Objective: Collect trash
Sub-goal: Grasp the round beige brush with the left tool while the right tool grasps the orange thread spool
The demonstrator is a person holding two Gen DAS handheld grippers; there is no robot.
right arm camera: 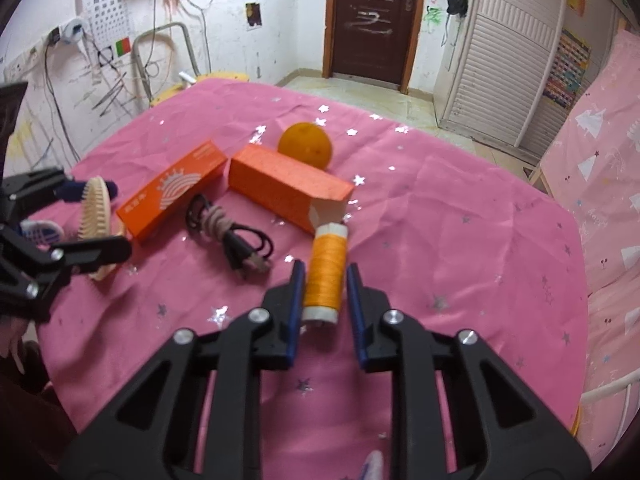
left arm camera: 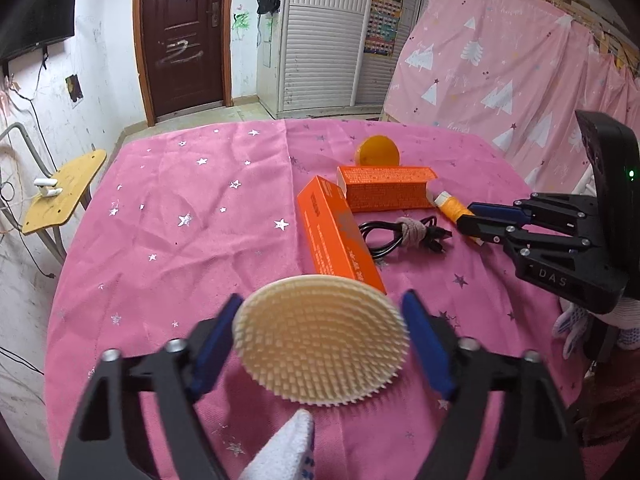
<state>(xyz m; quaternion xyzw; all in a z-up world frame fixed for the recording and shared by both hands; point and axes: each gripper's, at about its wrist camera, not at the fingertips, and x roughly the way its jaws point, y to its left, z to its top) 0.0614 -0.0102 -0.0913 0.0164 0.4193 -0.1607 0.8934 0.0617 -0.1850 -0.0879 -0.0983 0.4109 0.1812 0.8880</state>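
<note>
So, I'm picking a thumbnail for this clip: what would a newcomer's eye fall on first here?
Probably the cream bristly brush, large in the foreground between the fingers of the left gripper. Next come the two bright orange boxes at mid-table on the pink starred cloth, with a round orange thing behind them. The right gripper frames an orange thread spool.

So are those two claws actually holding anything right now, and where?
The right gripper is around the orange thread spool at its middle. The left gripper flanks the round bristly brush at its rim; neither grip is certain.
</note>
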